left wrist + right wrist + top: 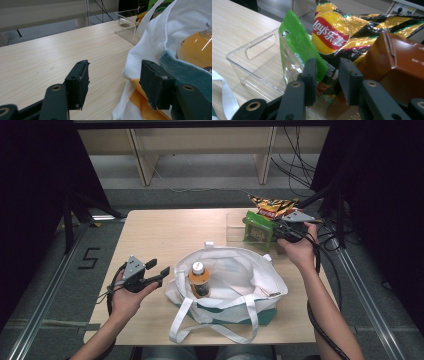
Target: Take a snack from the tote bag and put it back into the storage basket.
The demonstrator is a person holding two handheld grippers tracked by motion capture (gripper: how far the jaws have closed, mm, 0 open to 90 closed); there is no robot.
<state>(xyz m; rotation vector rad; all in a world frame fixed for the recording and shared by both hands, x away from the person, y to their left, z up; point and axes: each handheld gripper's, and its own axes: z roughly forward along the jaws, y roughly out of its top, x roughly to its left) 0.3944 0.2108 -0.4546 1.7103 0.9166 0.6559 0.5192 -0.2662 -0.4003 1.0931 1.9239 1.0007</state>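
**A:** What writing can you make out by the right gripper (326, 81)?

**B:** The yellow, black-striped chip bag (342, 32) carries a red band reading "Lay's", followed by Chinese characters. It stands in the clear plastic bin (252, 65) at the table's far right corner. The green packet (297, 53) just in front of it has print too small to read, and the brown carton (402, 65) beside them shows only a few white marks.

**A:** And the jaws?

**B:** Partly spread, one on either side of the green packet's edge. I cannot tell whether the pads press on it.

**A:** The left gripper (113, 82)?

**B:** Jaws wide apart, nothing between them, hovering over the wooden table (165, 232) near its front left corner, just beside the white tote bag (240, 275). An orange-capped bottle (199, 279) stands in that bag; its label is too blurred to read. A large "5" (89, 258) is marked on the floor left of the table.
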